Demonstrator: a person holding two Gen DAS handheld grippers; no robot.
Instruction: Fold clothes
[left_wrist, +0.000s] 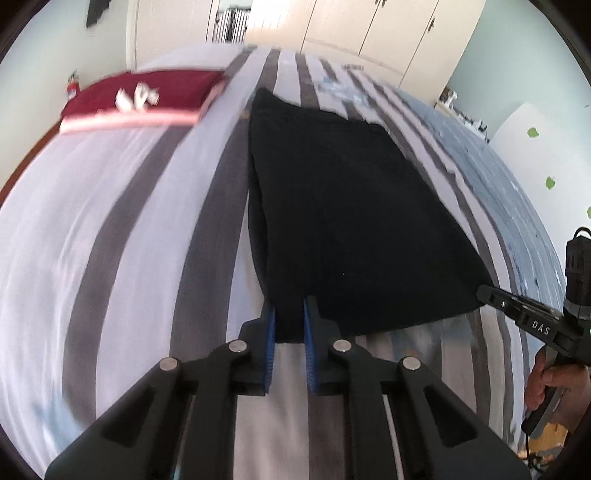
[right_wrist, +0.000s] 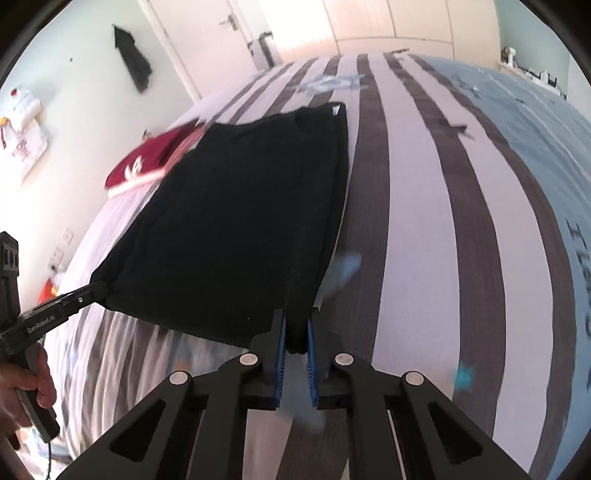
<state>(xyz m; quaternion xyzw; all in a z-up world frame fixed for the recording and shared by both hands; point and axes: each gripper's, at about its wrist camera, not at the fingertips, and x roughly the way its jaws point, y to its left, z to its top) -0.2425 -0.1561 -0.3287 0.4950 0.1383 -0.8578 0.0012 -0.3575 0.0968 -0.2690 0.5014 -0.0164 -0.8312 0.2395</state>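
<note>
A black garment (left_wrist: 347, 206) lies lengthwise on the striped bedspread (left_wrist: 147, 229), its near edge lifted off the bed. My left gripper (left_wrist: 290, 314) is shut on its near left corner, the cloth pinched between the blue pads. My right gripper (right_wrist: 295, 328) is shut on the near right corner of the same black garment (right_wrist: 240, 218). Each gripper shows in the other's view: the right gripper (left_wrist: 484, 291) at the garment's right corner, the left gripper (right_wrist: 101, 290) at its left corner. A hand (left_wrist: 546, 384) holds the right tool.
A folded dark red garment (left_wrist: 140, 96) with a pink edge lies at the far left of the bed. The bedspread (right_wrist: 436, 221) turns light blue on the right. White wardrobe doors (left_wrist: 388, 33) and a door (right_wrist: 207, 40) stand beyond the bed.
</note>
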